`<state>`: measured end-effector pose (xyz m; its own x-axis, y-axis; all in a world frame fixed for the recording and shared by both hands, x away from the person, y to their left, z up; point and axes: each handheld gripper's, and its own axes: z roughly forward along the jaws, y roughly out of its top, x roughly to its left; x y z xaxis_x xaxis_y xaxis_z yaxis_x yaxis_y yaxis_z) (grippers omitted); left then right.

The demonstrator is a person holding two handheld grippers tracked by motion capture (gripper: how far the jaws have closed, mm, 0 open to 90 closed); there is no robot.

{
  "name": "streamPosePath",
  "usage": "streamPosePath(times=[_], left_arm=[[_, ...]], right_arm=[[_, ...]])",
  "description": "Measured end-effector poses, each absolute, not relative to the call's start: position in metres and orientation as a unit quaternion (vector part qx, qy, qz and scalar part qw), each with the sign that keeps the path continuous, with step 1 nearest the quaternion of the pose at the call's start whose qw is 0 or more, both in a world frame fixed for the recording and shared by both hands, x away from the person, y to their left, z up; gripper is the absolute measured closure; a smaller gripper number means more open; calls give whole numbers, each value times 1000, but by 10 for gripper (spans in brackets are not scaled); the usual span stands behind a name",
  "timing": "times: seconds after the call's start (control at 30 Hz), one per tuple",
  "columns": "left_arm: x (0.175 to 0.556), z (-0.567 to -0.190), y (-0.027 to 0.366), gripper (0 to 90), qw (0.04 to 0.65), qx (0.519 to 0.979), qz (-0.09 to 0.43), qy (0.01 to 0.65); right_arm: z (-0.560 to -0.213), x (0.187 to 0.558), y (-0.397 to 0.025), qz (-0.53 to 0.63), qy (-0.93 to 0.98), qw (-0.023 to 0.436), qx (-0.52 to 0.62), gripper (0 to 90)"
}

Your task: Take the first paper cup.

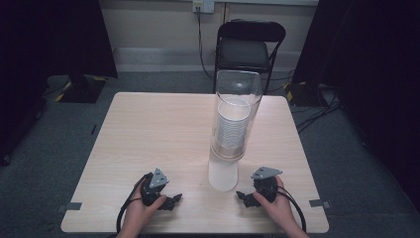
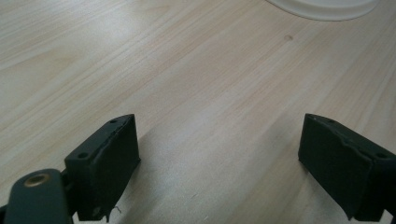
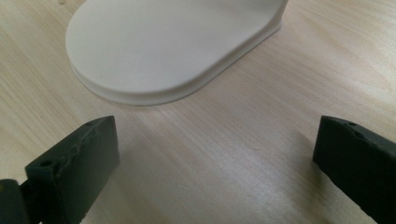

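Observation:
A tall clear tube stands on a white base near the middle front of the wooden table. Inside the tube sits a stack of white cups. My left gripper rests low on the table to the left of the base, jaws wide apart with nothing between them. My right gripper lies to the right of the base, also open and empty. The white base lies just beyond the right jaws, and its edge shows at the top of the left gripper view.
A black folding chair stands behind the table's far edge. Dark curtains and cables line both sides on the grey floor. Bare tabletop stretches left of the tube.

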<state>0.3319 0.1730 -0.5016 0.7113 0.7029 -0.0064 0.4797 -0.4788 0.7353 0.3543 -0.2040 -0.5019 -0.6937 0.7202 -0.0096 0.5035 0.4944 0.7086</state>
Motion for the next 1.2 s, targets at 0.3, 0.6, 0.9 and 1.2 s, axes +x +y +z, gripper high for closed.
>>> streamPosePath(times=[0.3, 0.6, 0.9, 1.2], left_arm=[[332, -502, 173, 114, 373, 847, 148, 348], [332, -502, 173, 114, 373, 847, 148, 349], [332, -502, 173, 114, 372, 847, 148, 349], [332, -502, 173, 112, 373, 847, 147, 348]], right_arm=[[-502, 354, -203, 349, 850, 156, 362, 0], [-488, 346, -188, 402, 832, 145, 355, 186], [-456, 354, -172, 471, 803, 149, 334, 207], [-425, 365, -161, 519, 773, 171, 321, 195]])
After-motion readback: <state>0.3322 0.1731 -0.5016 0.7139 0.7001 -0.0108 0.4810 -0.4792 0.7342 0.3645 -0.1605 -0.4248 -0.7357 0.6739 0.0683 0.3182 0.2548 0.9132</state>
